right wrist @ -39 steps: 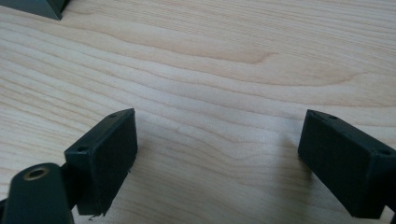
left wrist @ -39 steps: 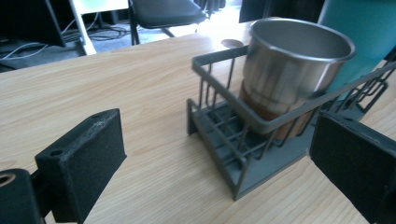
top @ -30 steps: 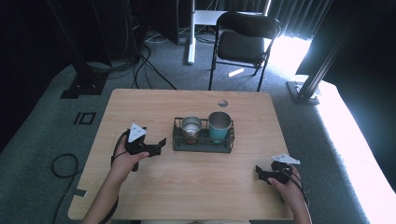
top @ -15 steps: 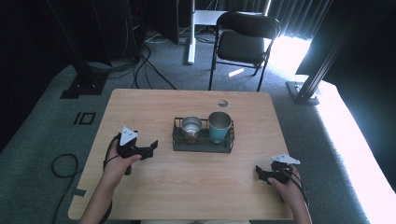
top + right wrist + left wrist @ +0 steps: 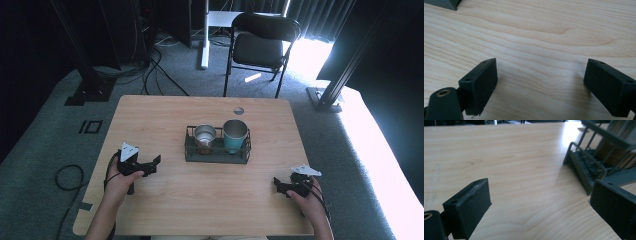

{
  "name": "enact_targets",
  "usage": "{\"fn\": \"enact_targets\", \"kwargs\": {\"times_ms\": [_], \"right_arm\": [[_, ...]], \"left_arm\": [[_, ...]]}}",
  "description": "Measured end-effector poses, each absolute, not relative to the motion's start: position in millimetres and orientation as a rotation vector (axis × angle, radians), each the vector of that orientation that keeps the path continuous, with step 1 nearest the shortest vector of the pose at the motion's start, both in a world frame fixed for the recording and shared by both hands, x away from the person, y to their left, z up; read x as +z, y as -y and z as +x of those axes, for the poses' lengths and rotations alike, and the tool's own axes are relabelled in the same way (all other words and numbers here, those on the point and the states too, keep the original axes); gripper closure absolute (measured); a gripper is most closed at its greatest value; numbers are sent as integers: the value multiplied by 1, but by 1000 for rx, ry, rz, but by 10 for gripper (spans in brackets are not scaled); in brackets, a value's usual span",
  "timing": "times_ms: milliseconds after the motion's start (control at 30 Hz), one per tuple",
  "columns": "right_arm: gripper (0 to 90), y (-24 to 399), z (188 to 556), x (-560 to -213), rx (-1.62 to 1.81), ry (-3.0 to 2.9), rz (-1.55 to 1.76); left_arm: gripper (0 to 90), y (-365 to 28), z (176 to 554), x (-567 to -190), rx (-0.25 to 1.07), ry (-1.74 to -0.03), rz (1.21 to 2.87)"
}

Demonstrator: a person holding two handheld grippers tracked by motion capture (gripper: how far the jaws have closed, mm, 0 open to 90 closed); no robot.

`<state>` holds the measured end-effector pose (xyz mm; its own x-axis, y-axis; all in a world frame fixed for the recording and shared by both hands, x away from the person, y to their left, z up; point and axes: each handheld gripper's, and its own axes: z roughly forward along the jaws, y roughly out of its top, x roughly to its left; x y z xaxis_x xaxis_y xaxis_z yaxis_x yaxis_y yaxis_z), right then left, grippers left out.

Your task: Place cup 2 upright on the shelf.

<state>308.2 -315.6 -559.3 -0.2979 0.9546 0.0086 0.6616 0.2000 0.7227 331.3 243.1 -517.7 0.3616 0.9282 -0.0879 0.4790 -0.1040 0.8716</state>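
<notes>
Left gripper [image 5: 150,164] sits at about 8 o'clock of the surface [image 5: 165,120], fingers [image 5: 469,206] spread wide with nothing between them. Right gripper [image 5: 278,186] rests near 4 o'clock, fingers [image 5: 480,80] likewise wide and empty over bare wood.

The wire basket [image 5: 216,154] stands at the centre of the surface, well apart from both grippers. It holds a steel cup [image 5: 205,135] on its left and a teal cup [image 5: 235,134] on its right, both upright and just beside each other. In the left gripper view the basket's near corner [image 5: 584,167] lies ahead at 2 o'clock.

Judgement: the step in hand is an approach to the basket or its cups. To do it well, keep the fingers wide, line them up square to a cup wall or the basket rim, and close only once the target sits fully between them. Cups standing this close leave little room for a finger between.

Surface: pale wood, with a round cable port [image 5: 238,110] at 12 o'clock. Room: grey carpet, a black folding chair [image 5: 262,45] beyond the far edge, floor cables [image 5: 160,70] at 11 o'clock, strong daylight at 2 o'clock.
</notes>
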Motion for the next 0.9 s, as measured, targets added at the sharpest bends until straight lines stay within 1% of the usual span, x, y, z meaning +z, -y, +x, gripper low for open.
{"fn": "enact_targets", "kwargs": {"times_ms": [467,900], "right_arm": [[114,316,308,-559,877,-2035,1499],[114,316,308,-559,877,-2035,1501]], "left_arm": [[40,-259,323,-534,653,-1357,1740],[40,-269,319,-544,661,-1506,1690]]}}
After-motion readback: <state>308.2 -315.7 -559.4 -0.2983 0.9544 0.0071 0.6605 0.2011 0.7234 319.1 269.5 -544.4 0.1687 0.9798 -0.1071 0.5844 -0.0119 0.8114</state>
